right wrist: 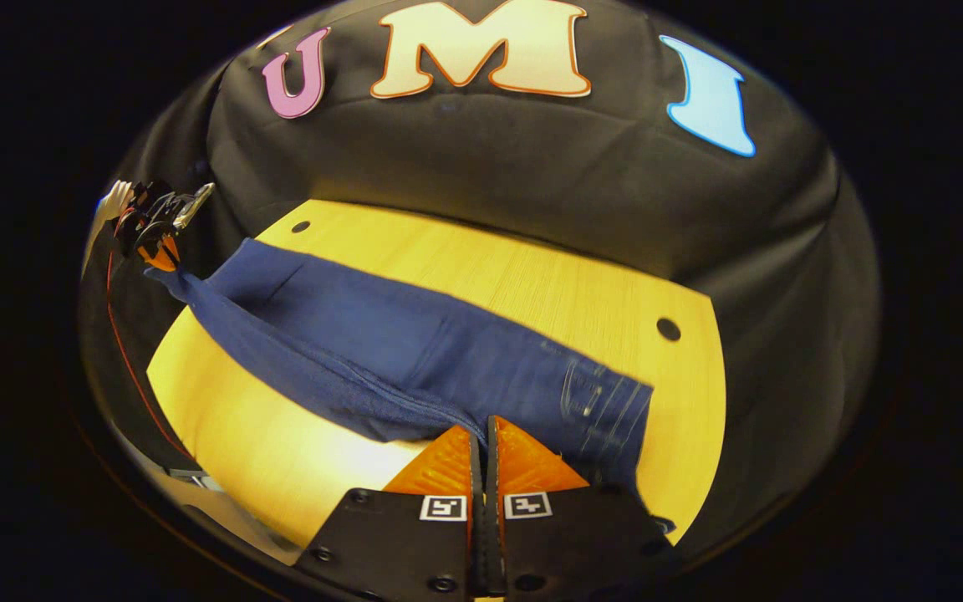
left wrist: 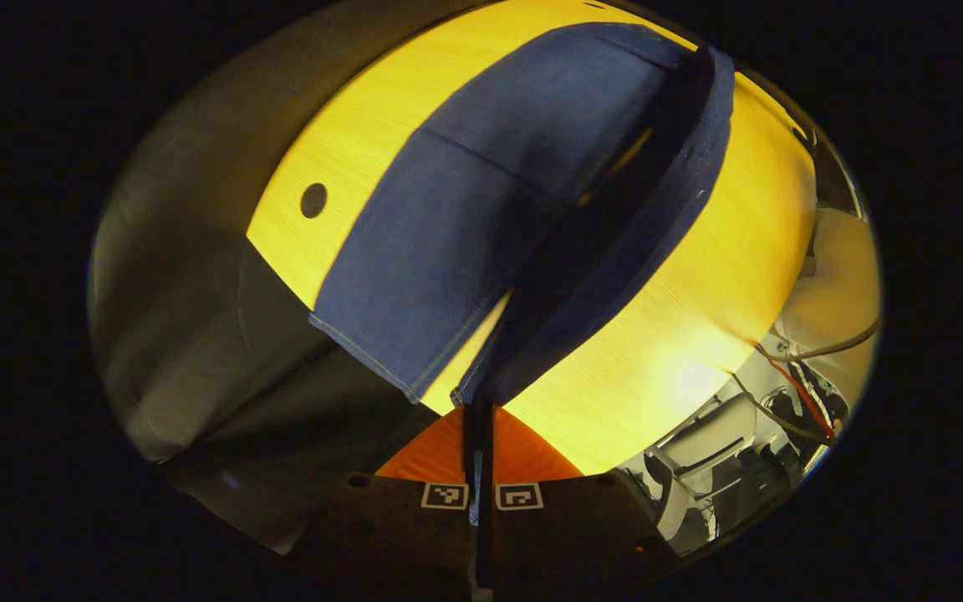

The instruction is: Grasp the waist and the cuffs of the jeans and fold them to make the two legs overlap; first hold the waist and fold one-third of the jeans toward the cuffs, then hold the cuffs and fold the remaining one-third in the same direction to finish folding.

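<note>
Dark blue jeans (right wrist: 415,343) lie lengthwise across the yellow wooden table (right wrist: 532,276). The waist (right wrist: 607,410) with its pocket stitching is at the near right. My right gripper (right wrist: 483,439) is shut on the near edge of the waist, and the fabric rises to its tips. In the left gripper view one leg (left wrist: 448,226) lies flat. The other leg (left wrist: 615,242) is lifted on edge, its cuff pinched in my shut left gripper (left wrist: 478,418). In the right gripper view the left gripper (right wrist: 160,247) holds that cuff up at the table's far left end.
The table has a round hole (right wrist: 668,329) near the waist end and another hole (right wrist: 301,226) near the cuff end. Black cloth wall (right wrist: 532,159) stands behind the table. A chair (left wrist: 715,435) and cables (left wrist: 799,393) sit beyond the table's edge by the cuffs.
</note>
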A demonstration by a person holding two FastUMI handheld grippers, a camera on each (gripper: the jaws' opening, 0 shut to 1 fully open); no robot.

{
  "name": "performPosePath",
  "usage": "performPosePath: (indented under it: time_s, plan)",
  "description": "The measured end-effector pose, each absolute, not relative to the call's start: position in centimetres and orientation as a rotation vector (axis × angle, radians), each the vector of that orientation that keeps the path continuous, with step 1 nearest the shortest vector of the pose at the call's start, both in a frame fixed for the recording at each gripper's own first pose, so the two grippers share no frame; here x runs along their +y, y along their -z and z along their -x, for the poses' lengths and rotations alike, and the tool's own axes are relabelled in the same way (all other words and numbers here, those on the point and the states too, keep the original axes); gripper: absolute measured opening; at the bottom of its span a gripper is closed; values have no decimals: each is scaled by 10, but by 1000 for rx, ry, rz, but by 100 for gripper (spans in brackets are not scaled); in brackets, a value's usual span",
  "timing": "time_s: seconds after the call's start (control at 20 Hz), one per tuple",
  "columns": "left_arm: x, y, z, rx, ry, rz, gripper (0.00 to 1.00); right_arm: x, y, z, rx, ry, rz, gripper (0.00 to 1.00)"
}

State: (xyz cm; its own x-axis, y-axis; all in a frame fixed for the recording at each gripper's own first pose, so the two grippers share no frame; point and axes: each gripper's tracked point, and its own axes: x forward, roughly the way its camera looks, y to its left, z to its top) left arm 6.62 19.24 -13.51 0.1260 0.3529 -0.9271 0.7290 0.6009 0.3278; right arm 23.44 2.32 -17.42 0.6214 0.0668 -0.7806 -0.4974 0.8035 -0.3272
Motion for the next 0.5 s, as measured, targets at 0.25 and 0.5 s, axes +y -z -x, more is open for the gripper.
performPosePath:
  time_s: [0.25,0.5]
  plan:
    - [201,148,-165,1373,229,-1019,0,30,219,-312,879,-310,514,2]
    - [184,199,-237,1244,116,-1039,0,13,286,-360,886,-250,541,2]
